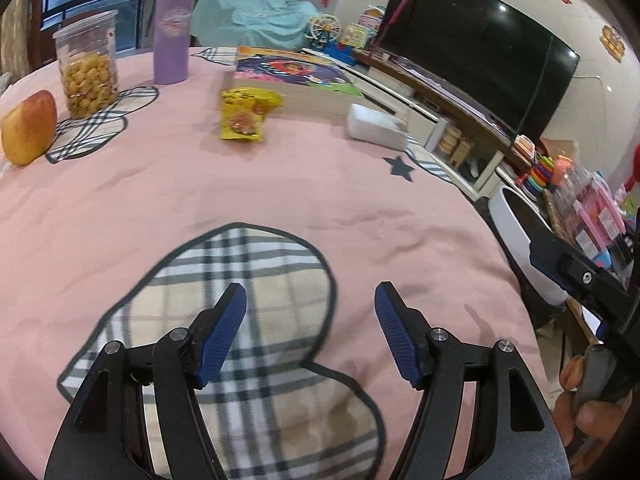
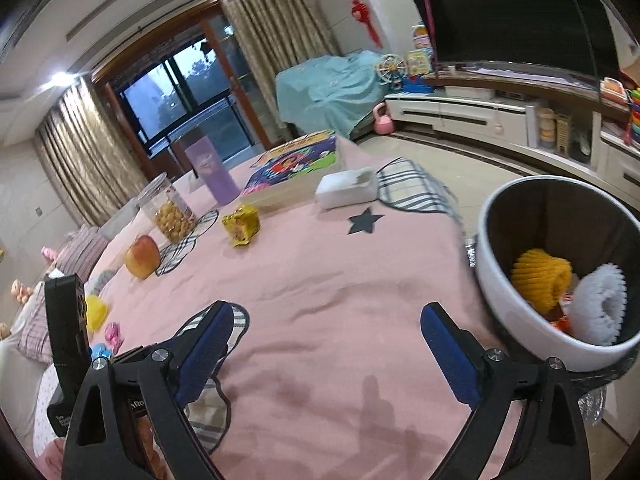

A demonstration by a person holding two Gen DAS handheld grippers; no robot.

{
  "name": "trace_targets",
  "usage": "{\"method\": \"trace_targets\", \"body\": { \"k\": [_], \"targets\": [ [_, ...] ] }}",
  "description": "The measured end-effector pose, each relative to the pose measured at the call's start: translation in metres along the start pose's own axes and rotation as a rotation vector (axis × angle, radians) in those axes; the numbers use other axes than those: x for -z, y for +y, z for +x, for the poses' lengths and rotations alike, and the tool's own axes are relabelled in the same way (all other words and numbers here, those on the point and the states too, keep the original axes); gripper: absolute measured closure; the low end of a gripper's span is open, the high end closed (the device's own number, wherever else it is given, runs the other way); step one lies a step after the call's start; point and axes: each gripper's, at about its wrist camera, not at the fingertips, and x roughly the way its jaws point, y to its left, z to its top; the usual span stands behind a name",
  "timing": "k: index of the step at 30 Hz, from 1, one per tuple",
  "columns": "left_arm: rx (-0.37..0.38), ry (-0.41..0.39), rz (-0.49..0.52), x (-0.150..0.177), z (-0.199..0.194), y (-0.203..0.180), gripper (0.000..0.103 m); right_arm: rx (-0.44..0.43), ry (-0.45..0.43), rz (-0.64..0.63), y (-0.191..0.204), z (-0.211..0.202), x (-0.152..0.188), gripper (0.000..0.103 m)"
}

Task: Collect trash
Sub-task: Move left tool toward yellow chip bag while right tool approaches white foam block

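A crinkled yellow snack wrapper (image 1: 246,114) is lying on the pink cloth-covered counter (image 1: 280,192), leaning against a flat colourful picture box (image 1: 296,76). A white round bin (image 2: 516,280) is standing beside the counter's edge. The left gripper (image 1: 311,334) and right gripper (image 2: 326,354) are hovering with fingers spread, pinching nothing.

Pink cloth cover (image 1: 280,184) on worktop: matt, soft, faintly creased, with plaid fabric patches. Yellow snack packet (image 1: 246,114): glossy crinkled plastic film. Jar (image 1: 88,64): clear smooth plastic. Purple tumbler (image 1: 172,36): smooth, satin. White bin (image 2: 516,312): glossy smooth outside, dark inner wall. Left gripper (image 1: 310,336): matt black plastic arms, shiny metal pins, blue ribbed rubbery pads (image 1: 224,340). Right gripper (image 2: 326,354): same finish. TV screen (image 1: 480,48): glossy black.
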Motion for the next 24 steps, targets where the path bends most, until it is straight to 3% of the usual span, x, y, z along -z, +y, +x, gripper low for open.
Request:
{"method": "trace_targets", "body": {
  "k": [24],
  "targets": [
    [-0.067, -0.003, -0.037, -0.052, 0.036, 0.035, 0.03, 0.052, 0.045, -0.027, 0.005, 0.083, -0.036, 0.007]
  ]
}}
